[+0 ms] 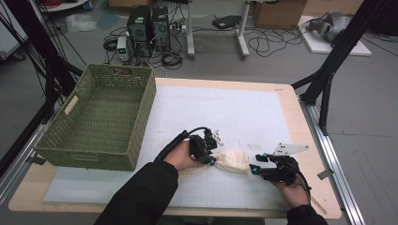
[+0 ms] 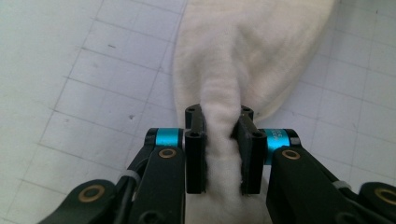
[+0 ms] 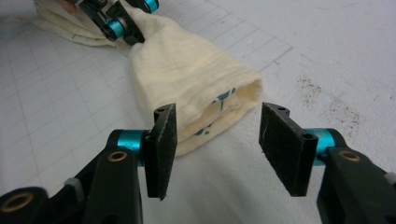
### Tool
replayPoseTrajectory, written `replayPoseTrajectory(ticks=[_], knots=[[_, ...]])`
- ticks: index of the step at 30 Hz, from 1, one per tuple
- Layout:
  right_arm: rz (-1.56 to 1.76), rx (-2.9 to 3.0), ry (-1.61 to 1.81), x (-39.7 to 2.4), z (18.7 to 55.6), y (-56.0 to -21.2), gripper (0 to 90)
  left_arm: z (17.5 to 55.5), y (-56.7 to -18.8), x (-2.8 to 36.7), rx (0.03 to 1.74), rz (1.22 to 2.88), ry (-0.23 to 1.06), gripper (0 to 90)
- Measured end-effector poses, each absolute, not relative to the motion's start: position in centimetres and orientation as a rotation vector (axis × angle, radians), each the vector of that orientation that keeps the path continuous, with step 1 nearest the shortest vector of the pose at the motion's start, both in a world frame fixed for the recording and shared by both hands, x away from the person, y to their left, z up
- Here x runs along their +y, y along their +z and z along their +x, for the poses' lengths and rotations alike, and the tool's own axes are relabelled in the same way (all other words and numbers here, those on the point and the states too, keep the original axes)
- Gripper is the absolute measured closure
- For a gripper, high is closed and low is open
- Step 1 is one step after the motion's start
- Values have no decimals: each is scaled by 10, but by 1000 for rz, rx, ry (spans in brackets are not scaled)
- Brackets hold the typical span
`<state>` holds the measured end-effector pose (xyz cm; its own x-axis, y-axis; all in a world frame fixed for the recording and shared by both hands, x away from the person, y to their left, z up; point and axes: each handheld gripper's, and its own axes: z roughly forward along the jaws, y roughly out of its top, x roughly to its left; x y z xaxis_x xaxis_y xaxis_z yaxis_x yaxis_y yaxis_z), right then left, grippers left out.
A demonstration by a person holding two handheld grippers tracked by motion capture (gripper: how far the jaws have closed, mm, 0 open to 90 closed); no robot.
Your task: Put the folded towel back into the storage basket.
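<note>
A cream cloth [image 1: 233, 161] lies bunched on the white gridded mat near the table's front edge. My left gripper [image 1: 212, 161] is shut on its left part. In the left gripper view the jaws [image 2: 222, 119] pinch a raised fold of the cloth [image 2: 252, 46] between the pads. My right gripper [image 1: 253, 168] sits at the cloth's right end and is open. In the right gripper view its pads [image 3: 217, 126] stand wide apart, with the cloth's folded end [image 3: 187, 79] just beyond them and untouched. That end shows blue marks inside. Farther off there, the left gripper [image 3: 123, 28] holds the cloth.
A green woven basket [image 1: 141, 117] stands at the table's left side, its near corner a short way from my left hand. The white mat [image 1: 225, 112] stretches bare behind the cloth. The table's right edge [image 1: 309, 140] has a metal rail beside it.
</note>
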<state>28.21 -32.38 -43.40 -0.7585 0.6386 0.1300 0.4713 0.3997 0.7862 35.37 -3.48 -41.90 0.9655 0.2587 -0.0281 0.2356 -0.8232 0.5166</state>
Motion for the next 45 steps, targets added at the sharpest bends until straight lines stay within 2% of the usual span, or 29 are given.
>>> replayPoseTrajectory(ticks=[14, 24, 45], knots=[[1039, 2420, 1312, -334, 272, -435, 211, 351, -417, -30, 410, 2544, 26, 799], [1025, 2397, 1342, -336, 266, -433, 187, 345, -415, -11, 502, 2435, 4, 799], [1018, 2380, 1336, -335, 266, -433, 124, 346, -402, 14, 632, 2334, 25, 799]])
